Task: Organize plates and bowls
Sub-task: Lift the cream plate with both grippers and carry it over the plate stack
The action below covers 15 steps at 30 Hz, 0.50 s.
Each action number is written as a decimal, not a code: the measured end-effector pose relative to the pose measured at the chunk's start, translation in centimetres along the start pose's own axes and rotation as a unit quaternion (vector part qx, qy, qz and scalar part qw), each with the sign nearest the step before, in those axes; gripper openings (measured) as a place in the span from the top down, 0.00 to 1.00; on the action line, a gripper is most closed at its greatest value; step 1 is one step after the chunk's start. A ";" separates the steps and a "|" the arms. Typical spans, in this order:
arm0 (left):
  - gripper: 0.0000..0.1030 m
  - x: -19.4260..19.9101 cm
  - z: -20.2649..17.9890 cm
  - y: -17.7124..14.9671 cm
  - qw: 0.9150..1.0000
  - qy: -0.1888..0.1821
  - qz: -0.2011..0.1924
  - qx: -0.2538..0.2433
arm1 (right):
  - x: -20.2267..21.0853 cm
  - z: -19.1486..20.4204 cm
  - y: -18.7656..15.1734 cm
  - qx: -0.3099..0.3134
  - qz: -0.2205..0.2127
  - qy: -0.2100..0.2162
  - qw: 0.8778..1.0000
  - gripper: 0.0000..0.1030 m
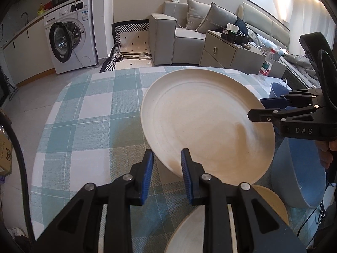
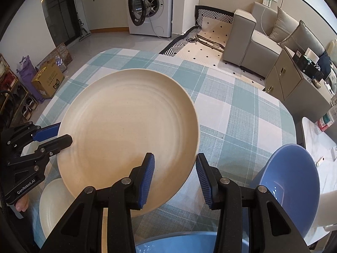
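Observation:
A large cream plate (image 1: 202, 122) (image 2: 126, 130) hangs tilted above the checked tablecloth (image 1: 84, 116), held by both grippers. My left gripper (image 1: 166, 158) is shut on the plate's near rim; the right wrist view shows it (image 2: 64, 136) clamped on the plate's left edge. My right gripper (image 2: 174, 162) is shut on the opposite rim, and the left wrist view shows its fingers (image 1: 256, 107) one above and one below the edge. A blue bowl (image 2: 288, 179) stands at the right, and a second blue bowl (image 2: 179, 242) lies under the right gripper.
A smaller cream dish (image 2: 54, 206) sits on the table below the held plate, seen as stacked cream plates (image 1: 210, 232) in the left wrist view. A water bottle (image 1: 267, 63) stands at the far right. A washing machine (image 1: 69, 35) and sofa (image 1: 179, 35) lie beyond.

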State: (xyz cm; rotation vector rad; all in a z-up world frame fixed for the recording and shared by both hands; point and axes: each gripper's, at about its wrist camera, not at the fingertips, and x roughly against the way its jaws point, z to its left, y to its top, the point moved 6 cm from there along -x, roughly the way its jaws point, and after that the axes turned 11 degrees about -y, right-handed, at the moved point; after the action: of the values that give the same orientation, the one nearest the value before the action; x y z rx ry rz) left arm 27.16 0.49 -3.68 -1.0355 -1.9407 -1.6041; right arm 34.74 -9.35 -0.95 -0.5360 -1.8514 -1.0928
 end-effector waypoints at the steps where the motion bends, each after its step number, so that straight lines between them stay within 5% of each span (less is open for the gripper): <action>1: 0.76 0.3 0.0 0.0 1.000 0.001 -0.002 0.000 | 0.3 0.1 -0.1 0.000 -0.003 0.000 1.000 0.59; 15: 0.76 4.2 -0.4 -0.6 1.000 0.015 -0.027 -0.004 | 4.4 1.7 -1.0 0.002 -0.033 0.006 0.999 0.59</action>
State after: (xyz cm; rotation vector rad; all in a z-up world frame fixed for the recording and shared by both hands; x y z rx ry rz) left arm 23.98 1.22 -0.97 -0.9640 -1.9587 -1.6490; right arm 30.95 -8.73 1.94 -0.4680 -1.8716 -1.1335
